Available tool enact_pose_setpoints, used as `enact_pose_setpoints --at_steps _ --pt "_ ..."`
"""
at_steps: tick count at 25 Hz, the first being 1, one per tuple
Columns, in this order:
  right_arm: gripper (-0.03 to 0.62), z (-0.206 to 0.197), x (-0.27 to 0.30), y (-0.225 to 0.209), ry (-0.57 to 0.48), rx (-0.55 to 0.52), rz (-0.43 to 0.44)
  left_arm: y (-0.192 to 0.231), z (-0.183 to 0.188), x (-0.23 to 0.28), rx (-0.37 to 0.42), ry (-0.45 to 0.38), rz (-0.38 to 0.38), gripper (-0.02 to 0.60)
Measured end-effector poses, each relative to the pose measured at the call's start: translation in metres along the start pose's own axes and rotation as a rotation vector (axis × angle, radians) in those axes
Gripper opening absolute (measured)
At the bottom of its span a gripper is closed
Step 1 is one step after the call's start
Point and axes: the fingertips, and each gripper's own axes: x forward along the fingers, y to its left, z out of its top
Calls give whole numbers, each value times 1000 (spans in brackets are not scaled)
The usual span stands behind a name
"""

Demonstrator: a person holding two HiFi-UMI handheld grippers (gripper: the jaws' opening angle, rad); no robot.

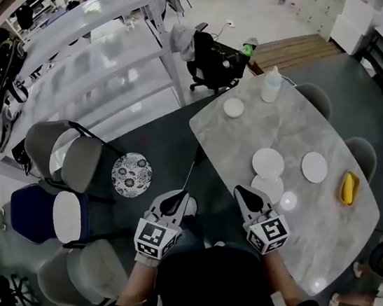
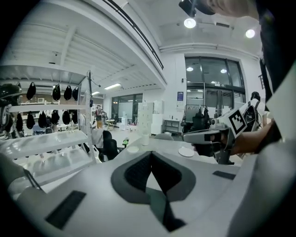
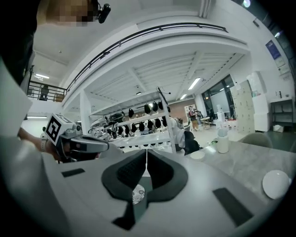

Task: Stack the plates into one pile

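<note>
Several white plates lie apart on the marble table (image 1: 322,231): a small one (image 1: 233,107) at the far end, one (image 1: 268,162) in the middle, one (image 1: 314,167) to its right and one (image 1: 268,188) right beside my right gripper's tip. My right gripper (image 1: 241,190) hovers over the table's near edge, jaws together and empty. My left gripper (image 1: 184,196) is off the table over the dark floor, shut with nothing held. In the left gripper view the shut jaws (image 2: 151,154) face the table. The right gripper's jaws (image 3: 146,152) also meet.
A patterned plate (image 1: 131,173) rests on a grey chair (image 1: 77,161) left of the table. A white bottle (image 1: 272,84) stands at the far end, a banana (image 1: 348,188) lies at the right edge. More chairs crowd the lower left; white shelving (image 1: 111,67) lies beyond.
</note>
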Motion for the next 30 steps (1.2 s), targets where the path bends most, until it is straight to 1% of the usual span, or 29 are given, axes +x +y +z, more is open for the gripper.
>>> enact_pose_setpoints --at_steps 3,6,12,17,21,24,30 --pt "18 -2 21 -25 16 18 -60 20 -2 31 11 15 -49 8" --pt "18 2 48 -44 30 37 -124 49 -2 61 8 35 -109 8" --pt "20 23 103 -78 49 51 -248 112 20 122 -3 41 -227 8" --pt "19 21 134 -102 72 78 -372 147 23 169 20 65 -356 8" --pt "20 13 140 -124 89 119 -480 160 20 202 23 92 -447 8" --pt "20 7 136 -135 106 133 -558 160 13 221 20 120 -511 8" --pt "20 -13 100 -156 140 182 -699 130 -4 251 21 185 -625 8"
